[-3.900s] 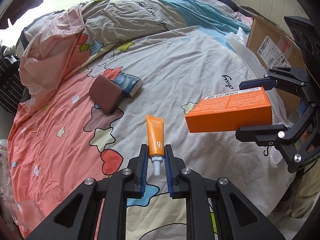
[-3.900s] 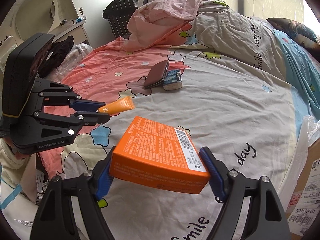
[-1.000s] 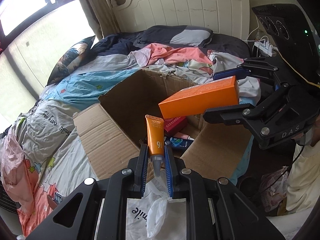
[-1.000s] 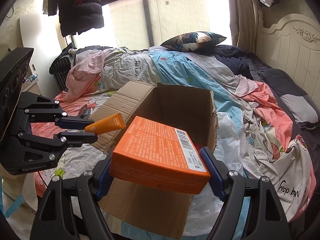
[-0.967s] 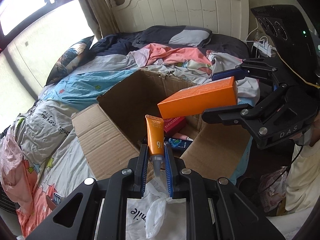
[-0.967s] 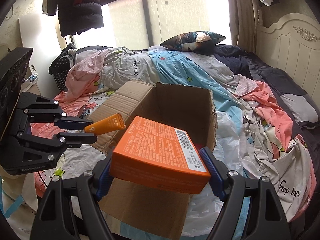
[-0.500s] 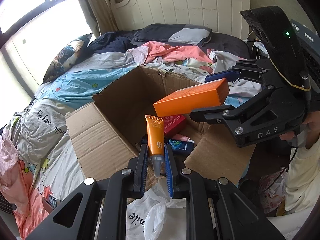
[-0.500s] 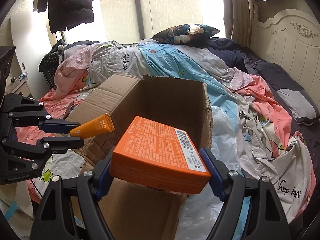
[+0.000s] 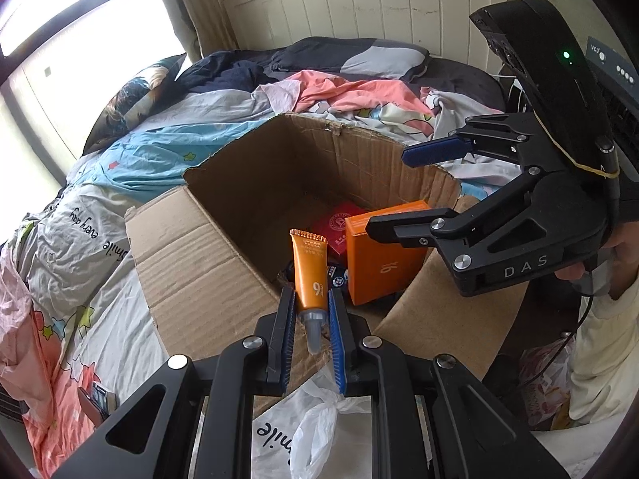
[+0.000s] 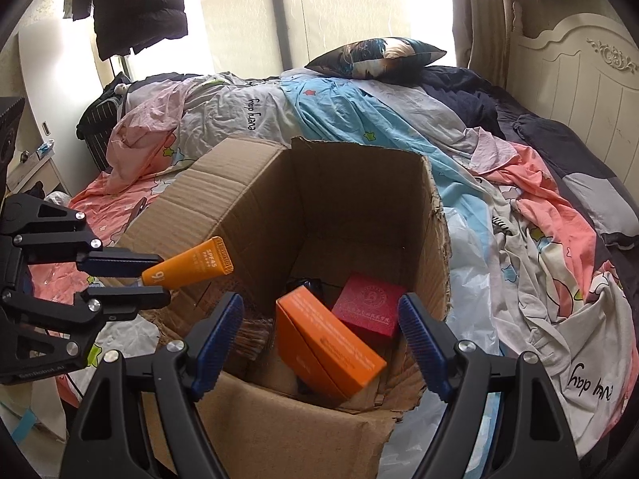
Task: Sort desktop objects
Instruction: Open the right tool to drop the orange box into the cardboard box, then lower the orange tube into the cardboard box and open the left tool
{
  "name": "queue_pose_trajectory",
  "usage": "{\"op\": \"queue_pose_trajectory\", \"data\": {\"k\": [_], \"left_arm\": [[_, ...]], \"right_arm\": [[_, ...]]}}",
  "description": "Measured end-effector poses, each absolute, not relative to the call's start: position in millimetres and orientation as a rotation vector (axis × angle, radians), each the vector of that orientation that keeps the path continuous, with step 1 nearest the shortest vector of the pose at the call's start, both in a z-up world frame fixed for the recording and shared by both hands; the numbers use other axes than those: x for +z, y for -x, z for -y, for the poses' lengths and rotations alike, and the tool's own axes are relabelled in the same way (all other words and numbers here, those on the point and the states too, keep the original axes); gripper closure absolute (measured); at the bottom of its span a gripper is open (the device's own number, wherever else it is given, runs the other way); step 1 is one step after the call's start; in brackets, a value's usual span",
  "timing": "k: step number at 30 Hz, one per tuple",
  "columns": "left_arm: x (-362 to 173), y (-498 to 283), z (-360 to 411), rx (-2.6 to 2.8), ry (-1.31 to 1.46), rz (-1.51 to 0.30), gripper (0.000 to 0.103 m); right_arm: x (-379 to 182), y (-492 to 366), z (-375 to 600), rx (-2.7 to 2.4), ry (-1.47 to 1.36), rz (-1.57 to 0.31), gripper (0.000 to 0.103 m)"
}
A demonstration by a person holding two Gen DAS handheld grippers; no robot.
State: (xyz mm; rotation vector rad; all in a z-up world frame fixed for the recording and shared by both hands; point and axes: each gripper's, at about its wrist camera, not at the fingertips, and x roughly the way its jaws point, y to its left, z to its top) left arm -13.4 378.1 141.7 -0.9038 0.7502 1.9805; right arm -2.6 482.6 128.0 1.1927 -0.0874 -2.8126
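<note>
My left gripper [image 9: 312, 309] is shut on an orange tube [image 9: 310, 271], held by its cap end just over the near rim of an open cardboard box [image 9: 279, 175]. The tube also shows in the right wrist view [image 10: 187, 267], with the left gripper [image 10: 159, 279] at the box's left flap. My right gripper [image 10: 319, 335] is open and empty above the box [image 10: 247, 207]; it also shows in the left wrist view [image 9: 395, 191]. An orange carton [image 10: 327, 347] lies tilted inside the box, also visible in the left wrist view [image 9: 379, 255].
A red box [image 10: 369, 309] and a dark item [image 9: 337, 277] lie in the box too. The box sits on a bed with a rumpled star-print quilt [image 10: 359, 119]. A white plastic bag [image 9: 315, 427] lies under my left gripper. A white headboard [image 9: 359, 8] stands behind.
My right gripper has opened and let go of the orange carton, which has dropped into the box. My left gripper has moved closer to the box with the tube.
</note>
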Motion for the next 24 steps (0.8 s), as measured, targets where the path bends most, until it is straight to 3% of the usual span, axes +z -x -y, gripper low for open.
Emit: {"op": "queue_pose_trajectory", "data": {"k": [24], "left_arm": [[131, 7, -394, 1.947, 0.910, -0.774, 0.087]], "right_arm": [[113, -1, -478, -2.781, -1.255, 0.040, 0.026]]}}
